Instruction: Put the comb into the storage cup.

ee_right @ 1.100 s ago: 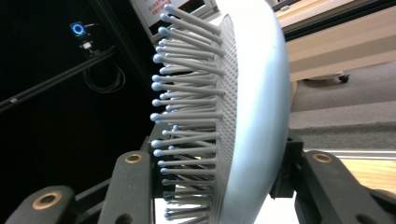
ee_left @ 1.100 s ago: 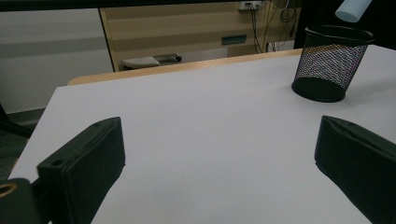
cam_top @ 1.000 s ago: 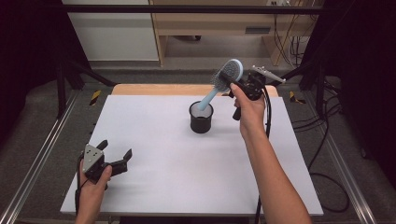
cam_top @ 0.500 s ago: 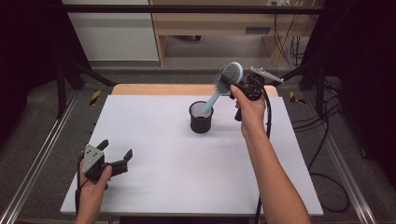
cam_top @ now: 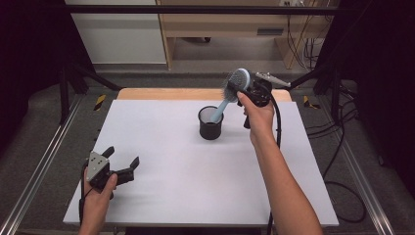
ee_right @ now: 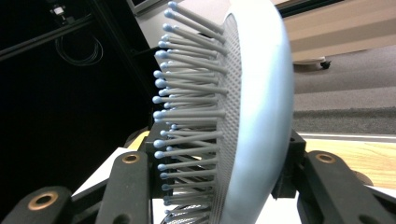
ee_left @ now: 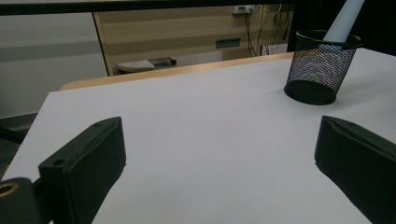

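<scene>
On the white counter almost nothing changed since a second ago — the right tongs stay clamped on the blue hairbrush, its handle inside the black mesh cup; the left tongs stay apart, near the front left corner.

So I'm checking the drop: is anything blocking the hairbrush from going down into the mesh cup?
Nothing visible. The right gripper is shut on the hairbrush head, and its handle already angles into the open mesh cup.
</scene>
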`<state>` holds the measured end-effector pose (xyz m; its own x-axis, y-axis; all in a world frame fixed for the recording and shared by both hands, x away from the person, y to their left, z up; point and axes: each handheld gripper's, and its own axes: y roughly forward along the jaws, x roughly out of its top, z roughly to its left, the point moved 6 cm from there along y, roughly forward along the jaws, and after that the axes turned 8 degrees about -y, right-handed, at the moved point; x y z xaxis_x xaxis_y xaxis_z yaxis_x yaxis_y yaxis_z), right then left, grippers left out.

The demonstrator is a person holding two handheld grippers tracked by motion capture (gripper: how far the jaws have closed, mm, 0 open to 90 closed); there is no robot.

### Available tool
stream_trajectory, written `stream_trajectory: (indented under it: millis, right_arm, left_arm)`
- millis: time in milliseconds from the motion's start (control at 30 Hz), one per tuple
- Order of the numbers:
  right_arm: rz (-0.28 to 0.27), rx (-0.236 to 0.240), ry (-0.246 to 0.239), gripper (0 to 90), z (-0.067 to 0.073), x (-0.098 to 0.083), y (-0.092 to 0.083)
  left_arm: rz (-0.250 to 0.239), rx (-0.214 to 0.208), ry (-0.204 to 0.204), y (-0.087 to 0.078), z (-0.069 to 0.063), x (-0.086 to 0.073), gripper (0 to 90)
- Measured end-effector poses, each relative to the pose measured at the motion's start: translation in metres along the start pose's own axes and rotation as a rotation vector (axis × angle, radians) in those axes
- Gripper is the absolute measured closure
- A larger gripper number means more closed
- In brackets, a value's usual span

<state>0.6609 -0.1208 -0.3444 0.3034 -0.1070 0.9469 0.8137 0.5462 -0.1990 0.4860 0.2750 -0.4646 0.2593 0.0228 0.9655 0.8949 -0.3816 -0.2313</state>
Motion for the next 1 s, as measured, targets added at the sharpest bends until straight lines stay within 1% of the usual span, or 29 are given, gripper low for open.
stream_trajectory:
  millis: [100, 633, 1000]
  right_arm:
    - [0.009, -0.002, -0.005, 53.0, 0.001, -0.003, 0.003]
    - [0.054, -0.009, -0.029, 52.6, 0.004, -0.015, 0.015]
    - [0.069, -0.015, -0.038, 52.3, 0.004, -0.021, 0.020]
  left_arm:
    - [-0.005, -0.005, 0.009, 0.000, -0.001, 0.000, 2.0]
    - [-0.004, -0.007, 0.004, 0.000, 0.000, 0.000, 2.1]
    - [-0.002, -0.009, 0.006, 0.000, 0.000, 0.000, 2.1]
